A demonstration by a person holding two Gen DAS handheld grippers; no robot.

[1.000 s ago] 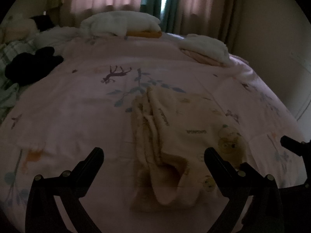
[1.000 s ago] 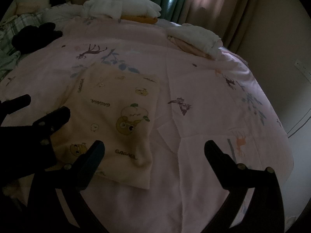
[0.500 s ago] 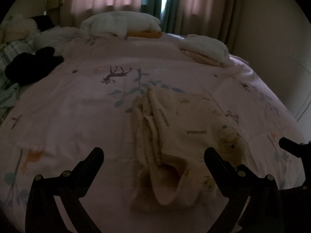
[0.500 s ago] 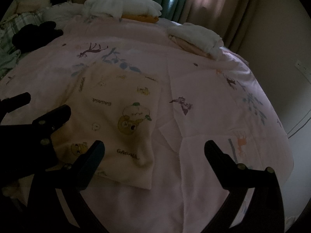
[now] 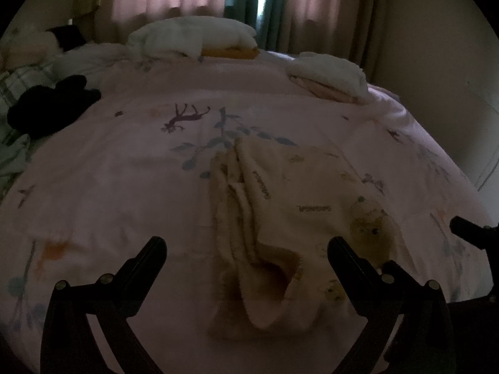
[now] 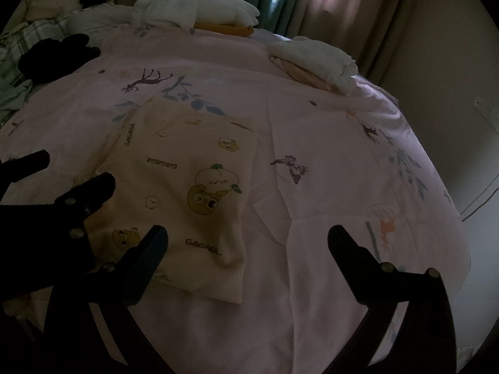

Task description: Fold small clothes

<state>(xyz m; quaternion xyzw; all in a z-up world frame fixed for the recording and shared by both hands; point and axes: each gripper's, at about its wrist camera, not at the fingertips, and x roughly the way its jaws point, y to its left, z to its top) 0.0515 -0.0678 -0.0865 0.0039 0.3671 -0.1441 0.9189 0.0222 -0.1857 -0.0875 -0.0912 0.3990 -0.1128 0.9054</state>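
A small cream garment [image 5: 280, 212] with cartoon prints lies folded on the pink bedspread [image 5: 109, 171]; its layered left edge and an open cuff face me. My left gripper [image 5: 246, 249] is open and empty, just above the garment's near end. In the right wrist view the garment [image 6: 193, 180] lies flat to the left, printed "GAGAGA". My right gripper [image 6: 246, 237] is open and empty, over the garment's near right corner. The left gripper shows as dark fingers [image 6: 87, 193] at the left edge there.
A black garment [image 5: 50, 106] lies at the far left. White folded piles [image 5: 330, 71] sit at the far right, and a white pillow [image 5: 190, 34] over something orange [image 5: 230, 53] at the head. The bed's right edge [image 6: 452, 218] drops toward the wall.
Almost nothing moved. Both grippers stay open above the garment; the right wrist view drifts slightly.
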